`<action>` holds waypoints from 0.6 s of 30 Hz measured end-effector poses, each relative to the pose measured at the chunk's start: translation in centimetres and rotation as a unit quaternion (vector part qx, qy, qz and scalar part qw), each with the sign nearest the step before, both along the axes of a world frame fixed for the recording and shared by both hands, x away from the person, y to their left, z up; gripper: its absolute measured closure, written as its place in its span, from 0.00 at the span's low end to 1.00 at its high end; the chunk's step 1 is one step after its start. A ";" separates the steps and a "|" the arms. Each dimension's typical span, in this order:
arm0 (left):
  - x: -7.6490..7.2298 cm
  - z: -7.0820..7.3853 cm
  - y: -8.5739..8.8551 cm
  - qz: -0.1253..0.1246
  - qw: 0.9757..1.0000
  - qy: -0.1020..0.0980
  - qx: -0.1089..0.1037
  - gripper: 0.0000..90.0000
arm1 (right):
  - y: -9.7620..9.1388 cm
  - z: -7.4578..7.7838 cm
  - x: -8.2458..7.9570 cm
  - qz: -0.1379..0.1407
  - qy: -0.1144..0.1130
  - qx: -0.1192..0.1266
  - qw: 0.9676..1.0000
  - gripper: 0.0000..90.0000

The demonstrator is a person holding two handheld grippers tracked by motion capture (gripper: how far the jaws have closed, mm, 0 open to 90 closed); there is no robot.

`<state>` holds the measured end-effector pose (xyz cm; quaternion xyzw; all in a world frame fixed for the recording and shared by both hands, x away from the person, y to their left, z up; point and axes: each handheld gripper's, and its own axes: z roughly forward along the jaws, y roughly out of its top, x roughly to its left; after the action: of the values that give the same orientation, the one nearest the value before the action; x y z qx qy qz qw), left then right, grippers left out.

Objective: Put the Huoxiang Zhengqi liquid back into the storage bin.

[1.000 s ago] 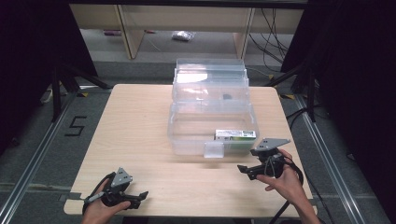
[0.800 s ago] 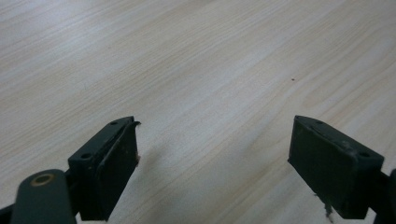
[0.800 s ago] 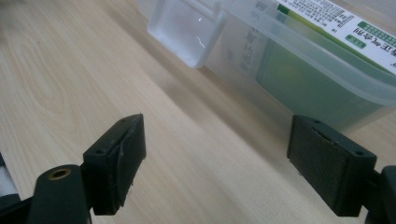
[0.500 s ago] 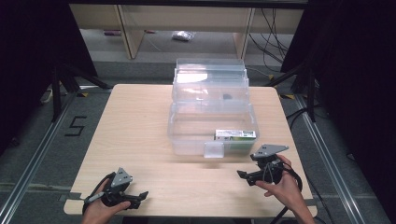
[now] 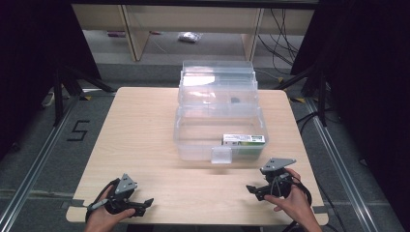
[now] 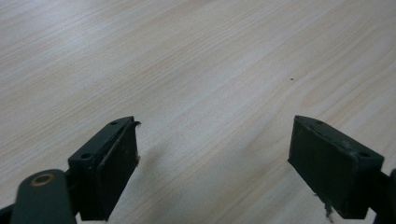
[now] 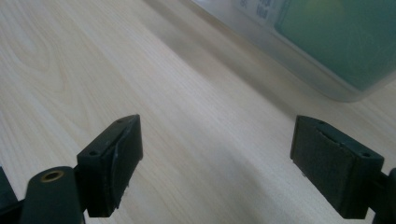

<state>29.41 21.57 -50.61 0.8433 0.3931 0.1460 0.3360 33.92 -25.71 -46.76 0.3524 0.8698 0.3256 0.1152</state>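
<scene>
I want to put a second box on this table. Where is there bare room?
The widest bare patch is the table's left half, left of the clear lidded box. A narrower strip runs along the near edge between the left hand-held gripper and the right hand-held gripper. It is tight right of the box.

One clear plastic box (image 5: 217, 116), one green carton (image 5: 244, 140) inside it, two claws, left claw (image 5: 143, 205), right claw (image 5: 255, 190), one table (image 5: 140, 130)

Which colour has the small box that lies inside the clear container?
Green with a white label; the small box shows best in the high view.
</scene>
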 end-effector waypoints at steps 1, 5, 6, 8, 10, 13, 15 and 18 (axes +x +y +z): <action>0.0 0.0 0.0 0.000 1.000 0.000 0.000 0.17 | -0.1 -0.1 0.1 0.010 0.000 -0.008 1.000 0.20; 0.0 0.0 0.0 0.000 1.000 -0.001 -0.001 0.17 | 0.0 -0.7 0.0 0.010 0.007 -0.012 1.000 0.20; 0.0 0.0 0.0 0.001 1.000 -0.001 -0.002 0.17 | 0.0 -0.8 0.0 0.009 -0.001 -0.017 1.000 0.20; 0.0 0.0 0.0 -0.001 1.000 0.000 0.000 0.17 | 0.0 -0.9 0.0 0.013 0.004 -0.025 1.000 0.20; 0.0 0.1 0.1 -0.005 1.000 0.001 0.008 0.17 | 0.1 -1.2 0.1 0.016 0.002 -0.019 1.000 0.20; 0.0 0.1 0.1 -0.006 1.000 0.001 0.008 0.17 | 0.0 -1.3 0.0 0.011 0.015 -0.033 0.999 0.20; 0.0 0.1 0.1 -0.005 1.000 0.001 0.007 0.17 | 0.1 -1.4 0.0 0.008 0.009 -0.030 0.999 0.19; 0.0 0.1 0.1 -0.005 1.000 0.001 0.009 0.17 | 0.1 -1.5 0.0 0.008 0.010 -0.029 1.000 0.19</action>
<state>29.43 21.69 -50.49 0.8484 0.3876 0.1469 0.3292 33.89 -25.62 -48.25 0.3453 0.8827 0.2977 0.1143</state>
